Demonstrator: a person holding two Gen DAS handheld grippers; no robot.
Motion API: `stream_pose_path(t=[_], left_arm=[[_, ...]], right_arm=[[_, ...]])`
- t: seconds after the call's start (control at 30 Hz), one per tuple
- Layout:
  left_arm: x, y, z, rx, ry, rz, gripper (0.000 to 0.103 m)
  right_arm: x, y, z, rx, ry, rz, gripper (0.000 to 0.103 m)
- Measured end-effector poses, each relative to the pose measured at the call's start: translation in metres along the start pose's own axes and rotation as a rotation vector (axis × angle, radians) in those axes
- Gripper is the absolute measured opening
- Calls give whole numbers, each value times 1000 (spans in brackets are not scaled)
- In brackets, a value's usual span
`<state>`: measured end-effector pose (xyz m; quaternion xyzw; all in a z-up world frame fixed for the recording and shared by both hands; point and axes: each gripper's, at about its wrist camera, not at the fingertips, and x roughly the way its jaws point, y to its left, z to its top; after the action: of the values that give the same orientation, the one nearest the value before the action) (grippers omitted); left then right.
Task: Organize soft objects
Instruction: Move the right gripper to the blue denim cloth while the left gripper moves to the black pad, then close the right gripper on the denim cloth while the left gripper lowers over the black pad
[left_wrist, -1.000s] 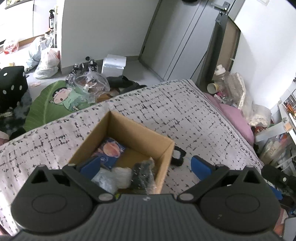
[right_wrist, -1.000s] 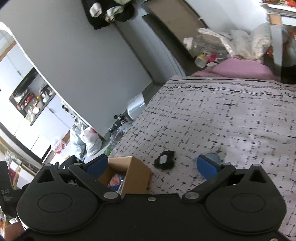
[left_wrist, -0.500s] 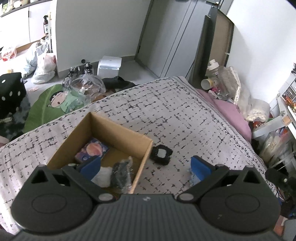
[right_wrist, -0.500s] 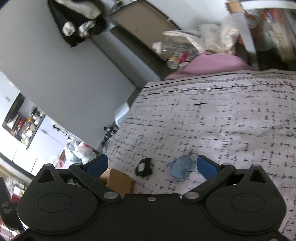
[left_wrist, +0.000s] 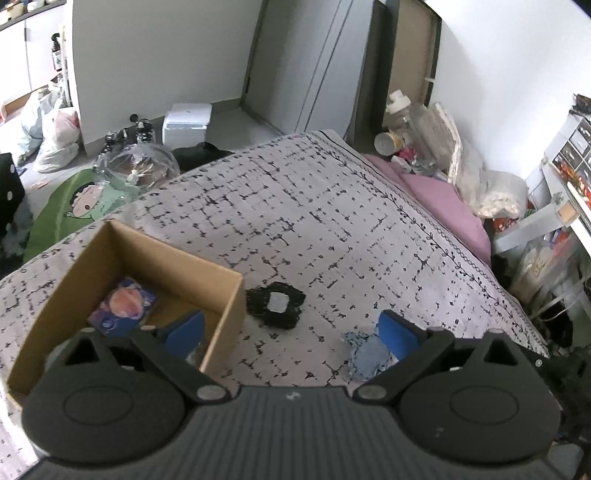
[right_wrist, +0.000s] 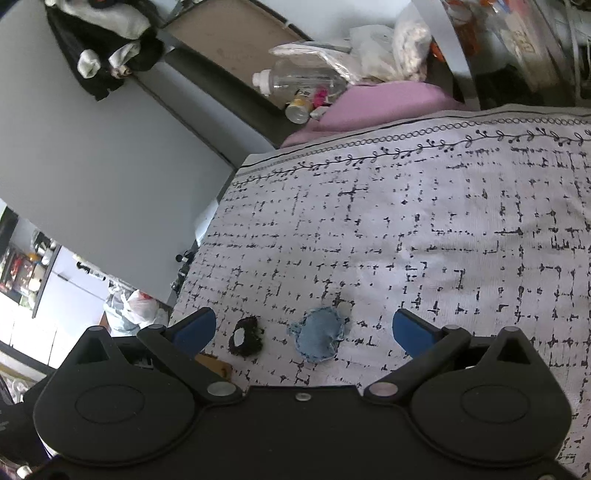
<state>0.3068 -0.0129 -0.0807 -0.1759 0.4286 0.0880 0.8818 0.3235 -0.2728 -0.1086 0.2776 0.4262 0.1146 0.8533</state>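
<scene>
Both grippers gape wide, empty — the right gripper (right_wrist: 303, 330) should drop squarely over the blue patch (right_wrist: 319, 338), black patch (right_wrist: 245, 336) at nine o'clock; left gripper (left_wrist: 291, 328) idles beside the box (left_wrist: 221, 280).

Ahead of your L gripper: bed (left_wrist: 332, 206) w/ grid-print cover, grey floor (left_wrist: 229, 122) beyond, white wall (left_wrist: 159, 48) and grey wardrobe doors (left_wrist: 317, 62). Pink pillow (left_wrist: 443, 199) off to its right by a cluttered shelf (left_wrist: 569, 173); daylight, bright.

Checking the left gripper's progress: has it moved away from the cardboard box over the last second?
Yes. The left gripper has shifted right of the cardboard box, toward the black patch.
</scene>
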Motion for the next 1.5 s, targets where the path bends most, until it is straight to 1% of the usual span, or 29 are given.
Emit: stream_pose_path(t=[0.37, 0.43, 0.5, 0.63, 0.73, 0.87, 0.97, 1.03, 1.2, 1.27, 1.4, 1.5], left_arm=[[34, -24, -1, 49, 24, 12, 98], [39, -26, -1, 60, 30, 15, 94], [44, -30, 0, 74, 32, 22, 93], [53, -34, 2, 90, 46, 27, 89], [60, -37, 4, 101, 55, 30, 85], [70, -42, 7, 121, 75, 32, 82], [78, -44, 11, 135, 82, 38, 81], [83, -44, 13, 137, 87, 40, 76], [92, -41, 18, 137, 106, 41, 73], [96, -40, 20, 134, 116, 42, 70], [101, -39, 23, 129, 130, 42, 67], [104, -38, 25, 139, 137, 49, 67]], right_arm=[[27, -14, 2, 74, 19, -16, 102], [33, -17, 1, 90, 25, -17, 98], [38, -19, 0, 107, 31, -17, 95], [50, -23, -2, 131, 50, -25, 93], [59, -23, -4, 143, 64, -21, 89], [69, -23, -7, 149, 77, -28, 88], [77, -22, -9, 152, 95, -30, 83], [83, -22, -9, 153, 106, -30, 80], [97, -22, -11, 153, 132, -38, 76], [102, -21, -13, 153, 145, -45, 75], [110, -15, -17, 120, 162, -59, 74], [119, -10, -20, 104, 185, -63, 69]])
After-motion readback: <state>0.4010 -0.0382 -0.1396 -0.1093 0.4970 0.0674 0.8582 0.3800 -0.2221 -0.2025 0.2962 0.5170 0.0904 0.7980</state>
